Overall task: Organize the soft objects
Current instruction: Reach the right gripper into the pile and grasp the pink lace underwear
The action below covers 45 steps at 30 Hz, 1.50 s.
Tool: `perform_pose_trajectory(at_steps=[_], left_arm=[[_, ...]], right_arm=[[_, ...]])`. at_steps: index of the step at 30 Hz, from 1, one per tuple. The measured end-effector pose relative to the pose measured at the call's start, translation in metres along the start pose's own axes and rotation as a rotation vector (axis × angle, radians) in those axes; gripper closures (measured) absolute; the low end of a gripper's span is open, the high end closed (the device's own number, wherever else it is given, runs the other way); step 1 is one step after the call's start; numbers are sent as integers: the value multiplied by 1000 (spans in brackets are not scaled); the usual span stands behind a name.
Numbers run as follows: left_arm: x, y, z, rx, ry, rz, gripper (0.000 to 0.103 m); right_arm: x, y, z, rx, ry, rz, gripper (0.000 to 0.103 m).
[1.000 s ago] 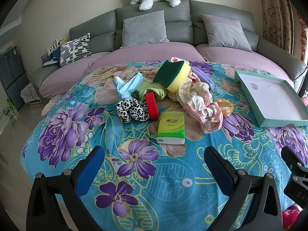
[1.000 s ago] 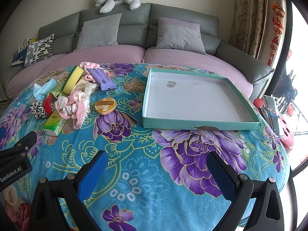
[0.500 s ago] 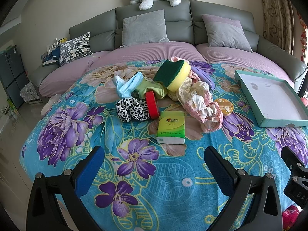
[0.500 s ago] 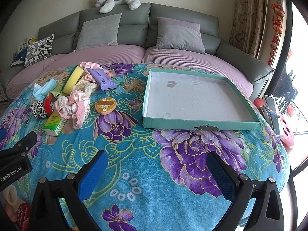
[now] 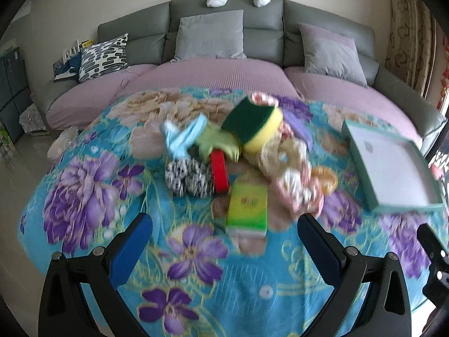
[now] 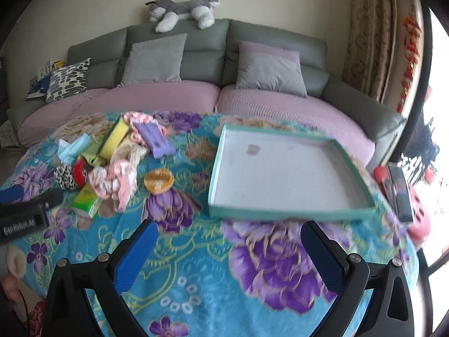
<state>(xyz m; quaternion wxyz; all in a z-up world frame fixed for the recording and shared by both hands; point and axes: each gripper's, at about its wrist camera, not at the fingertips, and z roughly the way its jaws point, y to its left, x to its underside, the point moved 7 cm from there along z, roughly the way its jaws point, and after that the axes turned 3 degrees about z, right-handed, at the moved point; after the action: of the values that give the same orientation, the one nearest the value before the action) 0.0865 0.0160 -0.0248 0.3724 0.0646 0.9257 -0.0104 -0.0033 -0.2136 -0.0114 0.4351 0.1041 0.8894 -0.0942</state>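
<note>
blanket point(image 5: 92, 174): blue, purple flowers
sponge point(image 5: 254, 125): green and yellow
scrunchie point(image 5: 186, 177): black-and-white spots
tray point(image 6: 286, 213): teal rim, white inside
tissue pack point(image 5: 247, 206): green
sofa point(image 6: 196, 47): grey

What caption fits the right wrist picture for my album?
Open right gripper hovers over flowered blanket, empty teal tray ahead, soft pile left.

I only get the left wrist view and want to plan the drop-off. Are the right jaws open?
Observer: Yes, the right gripper has its jaws wide apart, holding nothing.
Operator: Where is it relative to the tray?
Observer: Short of the near wall of the teal tray, above the floral cloth.
Operator: What's the purple thing behind the sponge?
Observer: A flat purple plastic piece, lying just right of the yellow sponge in the right wrist view.
</note>
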Motion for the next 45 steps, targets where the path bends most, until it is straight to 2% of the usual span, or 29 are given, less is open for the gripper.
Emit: perform_pose_trajectory(at_steps=[8,12,15,17,21,24,32,35,42,45], left_arm=[[-63,-2,6,10,-67,-15,0],[-84,0,9,15,-107,-53,0],[-91,2,17,24,-121,-87,0],[-93,3,24,18,-127,-100,0],[-91,8,35,-6,-126,-134,0],[-89,10,40,2,-135,-146,0],[-85,26,44,-28,-176,-181,0],[-79,37,47,-51,-158,-193,0],[-68,62,42,-37,-132,-255,0],[-60,67,44,-41,-92,-255,0]], right_arm=[[-53,-4,19,-95,-14,44,0],[-64,0,37,-114,28,33,0],[-69,2,44,-136,-11,48,0],[-72,4,50,-129,-18,43,0],[-74,7,67,-123,22,75,0],[-77,12,74,-130,14,89,0],[-85,56,79,-203,-17,12,0],[-77,67,83,-206,-14,-17,0],[-55,73,95,-237,38,-47,0],[-50,77,96,-242,45,-59,0]])
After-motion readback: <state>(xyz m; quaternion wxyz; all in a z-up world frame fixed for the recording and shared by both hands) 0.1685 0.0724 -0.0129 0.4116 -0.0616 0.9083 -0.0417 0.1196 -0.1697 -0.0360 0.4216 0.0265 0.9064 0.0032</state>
